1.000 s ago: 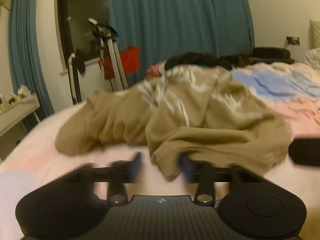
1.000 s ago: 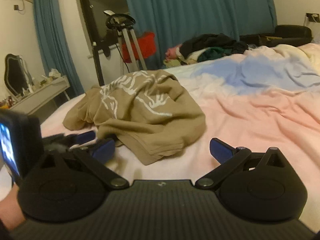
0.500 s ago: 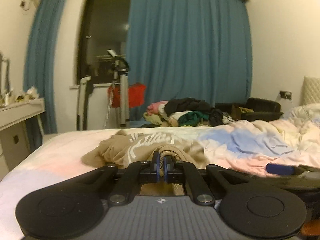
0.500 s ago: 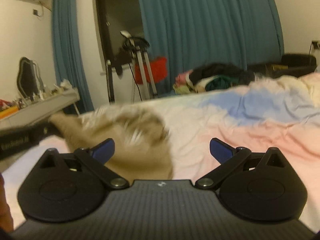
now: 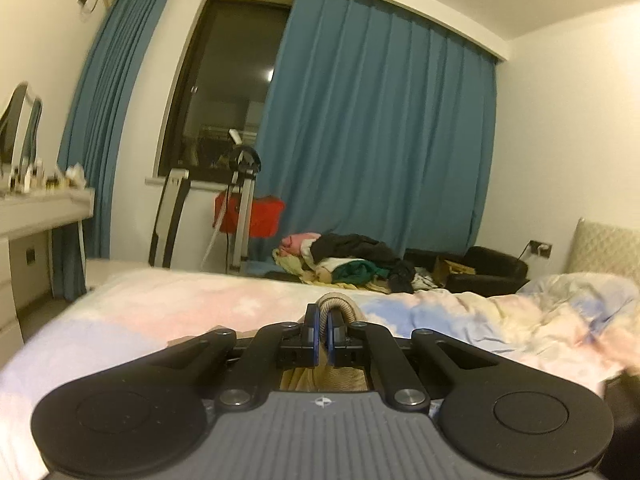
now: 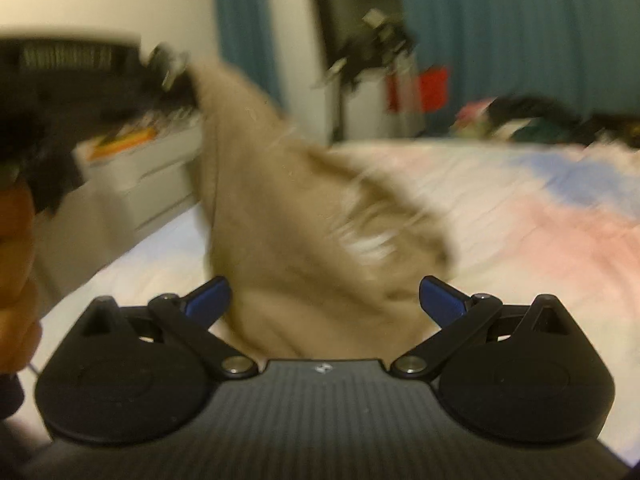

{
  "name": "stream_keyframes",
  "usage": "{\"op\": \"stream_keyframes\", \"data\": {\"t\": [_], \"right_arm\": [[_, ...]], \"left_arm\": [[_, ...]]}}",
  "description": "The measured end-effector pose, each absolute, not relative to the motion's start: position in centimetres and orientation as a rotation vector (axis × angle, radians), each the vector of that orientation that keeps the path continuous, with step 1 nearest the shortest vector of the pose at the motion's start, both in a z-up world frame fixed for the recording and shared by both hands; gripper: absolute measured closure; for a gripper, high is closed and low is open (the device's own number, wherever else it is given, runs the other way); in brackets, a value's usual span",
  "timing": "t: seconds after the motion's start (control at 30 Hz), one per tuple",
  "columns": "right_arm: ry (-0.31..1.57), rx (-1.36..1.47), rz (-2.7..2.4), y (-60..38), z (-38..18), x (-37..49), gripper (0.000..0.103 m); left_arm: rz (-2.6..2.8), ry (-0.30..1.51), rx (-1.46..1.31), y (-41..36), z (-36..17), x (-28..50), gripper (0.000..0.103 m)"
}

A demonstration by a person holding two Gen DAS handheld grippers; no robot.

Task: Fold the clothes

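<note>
A tan garment (image 6: 304, 240) with a white print hangs above the bed. My left gripper (image 5: 323, 330) is shut on a fold of its edge (image 5: 338, 305); more tan cloth shows below the fingers. In the right wrist view the left gripper (image 6: 176, 76) is at the upper left, holding the garment's top corner high while the rest drapes down to the bedspread (image 6: 520, 216). My right gripper (image 6: 325, 295) is open and empty, its blue pads on either side of the hanging cloth's lower part, which is blurred.
The pastel bedspread (image 5: 200, 304) covers the bed. A pile of clothes (image 5: 344, 258) lies beyond it, by blue curtains (image 5: 380, 140). A stand and red box (image 5: 248, 216) are by the window. A white dresser (image 5: 32, 216) is at left.
My left gripper closed on the tan garment's edge and lifted it off the bed. The right gripper stayed open and moved closer to the hanging cloth.
</note>
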State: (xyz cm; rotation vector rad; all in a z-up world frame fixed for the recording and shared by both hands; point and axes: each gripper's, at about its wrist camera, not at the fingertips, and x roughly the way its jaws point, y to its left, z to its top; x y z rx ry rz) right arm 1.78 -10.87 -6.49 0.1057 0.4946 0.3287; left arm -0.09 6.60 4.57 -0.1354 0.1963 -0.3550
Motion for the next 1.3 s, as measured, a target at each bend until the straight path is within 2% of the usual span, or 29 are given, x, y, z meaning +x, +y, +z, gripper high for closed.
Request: {"op": "stream_keyframes", "data": {"t": [0.1,0.13,0.17,0.23,0.27,0.3,0.43,0.53,0.63,0.7,0.77,0.8,0.83,0.93,1.17,1.3], "right_arm": [[0.624,0.06,0.364,-8.8,-8.5,2.6,0.009],[0.652,0.028,0.358,-8.3,-9.2,2.9,0.016],[0.66,-0.023,0.336,-8.0,-9.6,3.1,0.032],[0.667,-0.092,0.291,-7.9,-10.0,3.5,0.048],[0.663,-0.075,0.26,-8.7,-9.7,3.6,0.064],[0.658,-0.058,0.229,-9.6,-9.3,3.7,0.07],[0.551,0.014,0.054,-14.4,-6.2,3.6,0.081],[0.489,0.047,-0.058,-17.6,-4.9,4.2,0.081],[0.594,0.202,-0.091,-20.8,-6.1,6.3,0.077],[0.717,0.319,-0.096,-22.8,-7.5,7.2,0.066],[0.831,0.395,-0.062,-23.4,-9.2,5.9,0.045],[0.848,0.418,-0.042,-23.7,-9.3,5.4,0.041],[0.842,0.431,-0.034,-23.7,-9.5,4.5,0.031],[0.77,0.379,-0.017,-22.7,-8.2,2.4,0.021],[0.524,0.086,0.147,-15.1,-5.8,1.3,0.022],[0.476,-0.01,0.156,-12.1,-6.4,2.7,0.022]], "left_arm": [[-0.325,0.218,-0.172,8.3,3.4,-0.5,0.099],[-0.317,0.227,-0.19,8.9,3.0,-0.3,0.099],[-0.308,0.233,-0.202,9.4,2.7,-0.1,0.099],[-0.294,0.238,-0.212,10.2,2.2,0.5,0.099],[-0.294,0.243,-0.224,10.5,2.1,1.0,0.099],[-0.298,0.249,-0.238,10.8,2.0,1.4,0.099],[-0.34,0.28,-0.264,11.0,1.2,2.7,0.098],[-0.396,0.327,-0.267,10.0,-0.2,3.9,0.098],[-0.422,0.374,-0.212,8.2,-2.0,4.7,0.098],[-0.418,0.394,-0.171,7.1,-3.1,5.0,0.098],[-0.393,0.414,-0.147,6.0,-4.3,5.8,0.098],[-0.377,0.422,-0.144,5.8,-4.6,6.2,0.098],[-0.368,0.425,-0.147,5.8,-4.9,6.3,0.098],[-0.357,0.432,-0.172,6.3,-5.3,6.8,0.097],[-0.366,0.375,-0.245,6.7,-3.4,7.9,0.098],[-0.409,0.288,-0.293,7.2,-1.8,6.5,0.098]]}}
